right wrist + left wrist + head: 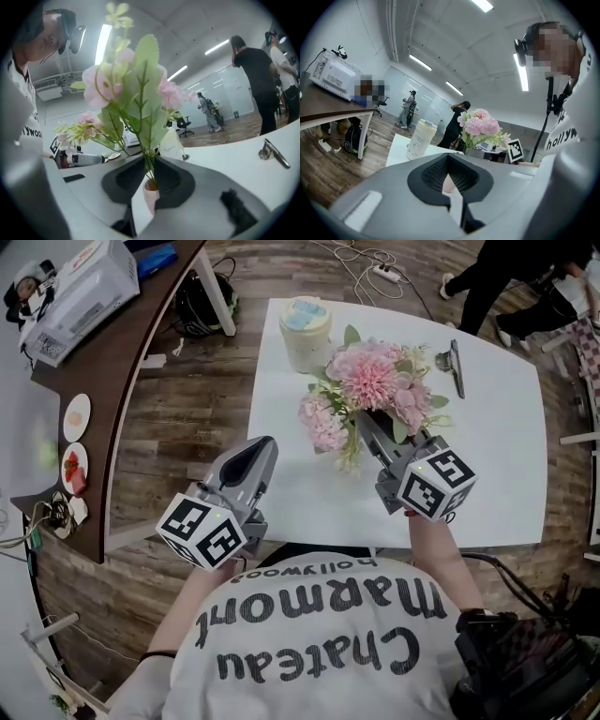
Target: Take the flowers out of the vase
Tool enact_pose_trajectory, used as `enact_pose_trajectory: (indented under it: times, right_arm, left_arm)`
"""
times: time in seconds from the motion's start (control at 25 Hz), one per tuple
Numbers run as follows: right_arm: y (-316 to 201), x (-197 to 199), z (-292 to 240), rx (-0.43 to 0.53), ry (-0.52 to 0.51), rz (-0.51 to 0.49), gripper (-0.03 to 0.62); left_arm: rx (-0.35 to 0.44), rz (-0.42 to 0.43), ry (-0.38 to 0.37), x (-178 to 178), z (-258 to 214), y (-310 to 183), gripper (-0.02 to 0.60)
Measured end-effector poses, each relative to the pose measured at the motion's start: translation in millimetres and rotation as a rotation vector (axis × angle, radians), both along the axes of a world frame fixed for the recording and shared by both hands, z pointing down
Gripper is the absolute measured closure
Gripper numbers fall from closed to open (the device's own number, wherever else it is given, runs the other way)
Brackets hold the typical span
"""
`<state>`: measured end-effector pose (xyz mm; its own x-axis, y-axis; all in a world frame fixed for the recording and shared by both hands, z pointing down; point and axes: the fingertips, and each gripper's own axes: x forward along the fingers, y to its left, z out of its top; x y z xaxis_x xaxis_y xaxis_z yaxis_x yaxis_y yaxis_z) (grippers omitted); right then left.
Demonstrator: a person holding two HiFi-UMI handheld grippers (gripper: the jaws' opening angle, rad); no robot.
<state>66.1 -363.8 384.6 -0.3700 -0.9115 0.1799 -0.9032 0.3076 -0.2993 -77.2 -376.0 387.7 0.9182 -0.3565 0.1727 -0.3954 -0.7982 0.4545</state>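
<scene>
A bunch of pink flowers with green leaves stands in the middle of the white table. My right gripper reaches in under the blooms. In the right gripper view its jaws sit closed on the green stems just above the mouth of the small pink vase. My left gripper hangs at the table's left edge, short of the flowers. Its jaws stand a little apart with nothing in them. The vase shows far off through their gap.
A cream tumbler stands at the table's far side behind the flowers. A metal clip lies to the right of them. A dark wooden desk with a microwave curves along the left. People stand beyond the table.
</scene>
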Motion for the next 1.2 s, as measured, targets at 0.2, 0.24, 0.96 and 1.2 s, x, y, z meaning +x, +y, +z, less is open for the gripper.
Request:
enact_pose_trajectory:
  times: [0.2,0.24,0.96,1.2]
  right_arm:
    - [7,-12,0,0.027,-0.002,-0.006,0.554]
    - [8,-12,-1,0.031,-0.005,-0.007,0.557]
    - [22,7,-78,0.180,-0.023,-0.046,0.564]
    - [36,15,-105,0.230,-0.035,-0.064,0.565]
  left_arm:
    - [-0.001,-0.007,0.014,-8,5,3,0.580]
    - [0.003,-0.007,0.020,-8,5,4,0.580]
    - [0.058,-0.066,0.034,7,-28,23,0.580]
    - [0.084,-0.080,0.050,15,-40,39,0.580]
